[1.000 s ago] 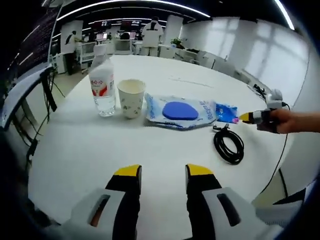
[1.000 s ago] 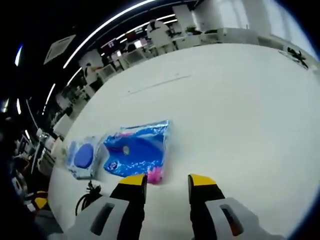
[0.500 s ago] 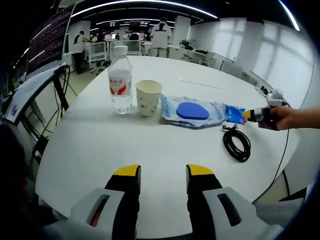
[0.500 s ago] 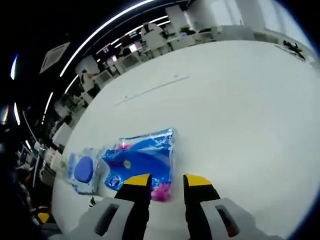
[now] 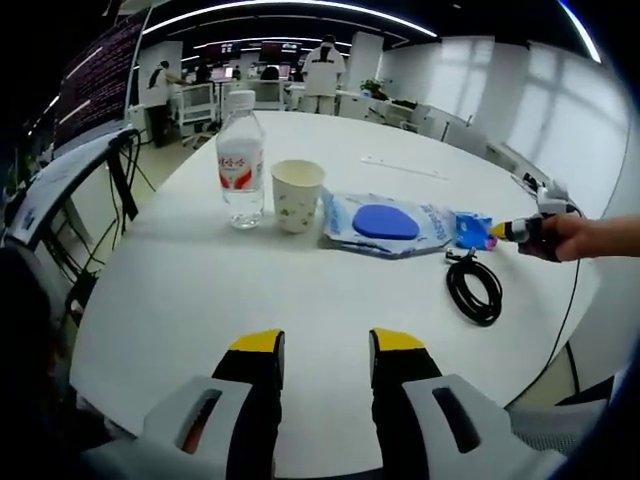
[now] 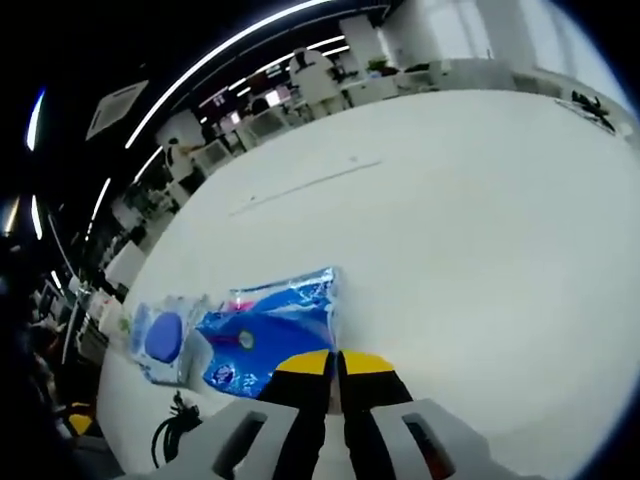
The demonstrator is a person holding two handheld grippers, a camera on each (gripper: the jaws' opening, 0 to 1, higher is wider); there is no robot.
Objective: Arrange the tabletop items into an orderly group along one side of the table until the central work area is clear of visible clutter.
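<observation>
On the white round table (image 5: 200, 290), mid-frame, stood one water bottle (image 5: 241, 160), one paper cup (image 5: 297, 196), one wipes pack (image 5: 385, 222) and one coiled cable (image 5: 474, 289). Your left gripper (image 5: 320, 352) hung released; your right gripper (image 6: 335, 363) clenched the blue pouch (image 6: 268, 335), lower centre.

The left gripper view sits back from the round white table (image 5: 300, 300), raised above its near edge, looking across the top toward the office behind. The right gripper view rides low and close over the same table (image 6: 480, 220), rolled, apparently tilting the surface up toward 1 o'clock. Both views share the wipes pack (image 5: 385, 222) (image 6: 165, 338), the blue pouch (image 5: 470, 229) (image 6: 270, 328) and the coiled black cable (image 5: 473, 289) (image 6: 178, 430).
</observation>
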